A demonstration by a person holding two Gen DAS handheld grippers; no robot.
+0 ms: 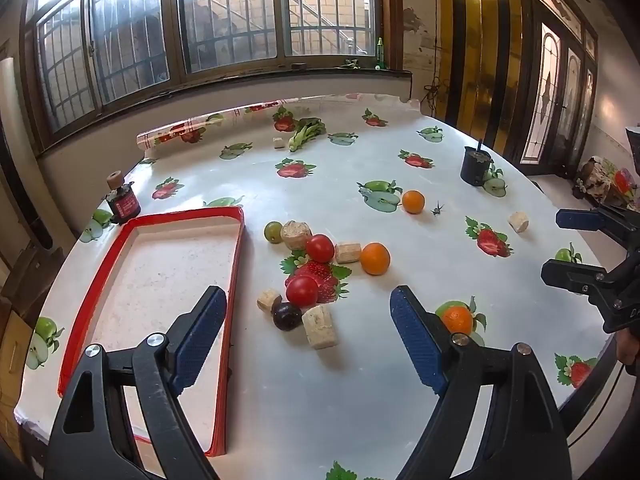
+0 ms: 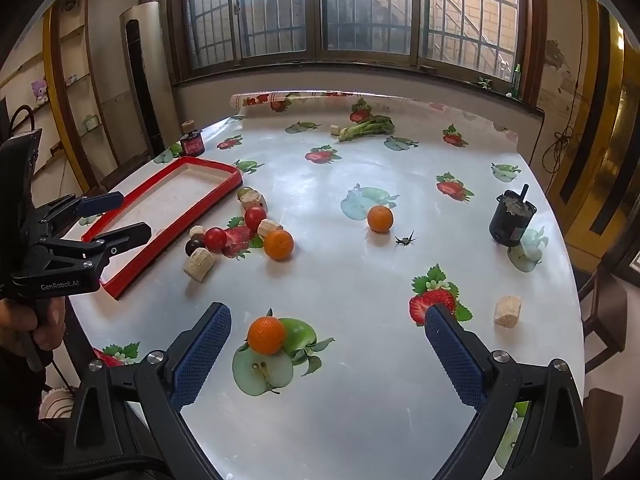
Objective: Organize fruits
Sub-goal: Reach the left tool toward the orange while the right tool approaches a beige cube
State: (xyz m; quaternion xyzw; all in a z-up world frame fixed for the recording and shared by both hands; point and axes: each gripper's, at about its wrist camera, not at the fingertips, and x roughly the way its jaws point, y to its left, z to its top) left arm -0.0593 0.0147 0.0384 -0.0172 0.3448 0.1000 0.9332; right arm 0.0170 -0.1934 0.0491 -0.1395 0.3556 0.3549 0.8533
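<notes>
A red-rimmed tray [image 1: 120, 240] lies empty at the table's left; it also shows in the right wrist view [image 2: 224, 172]. Right of it sits a cluster: two red tomatoes [image 1: 302, 290] [image 1: 320, 248], a dark plum [image 1: 287, 316], a green fruit [image 1: 273, 232] and an orange [image 1: 375, 258]. A second orange [image 1: 413, 201] lies farther back. A third orange [image 2: 266, 335] lies just ahead of my right gripper [image 2: 326, 356], left of centre between its open fingers. My left gripper [image 1: 308, 332] is open and empty, near the plum and the tray's right rim.
Several cork-like blocks [image 1: 320, 327] lie among the fruit, one apart [image 2: 507, 311]. A black pot [image 2: 511, 218], a small dark jar [image 2: 192, 142], a leafy vegetable [image 2: 366, 127] and a fruit stem [image 2: 405, 239] are on the fruit-print tablecloth. A rolled cloth [image 2: 320, 98] lines the far edge.
</notes>
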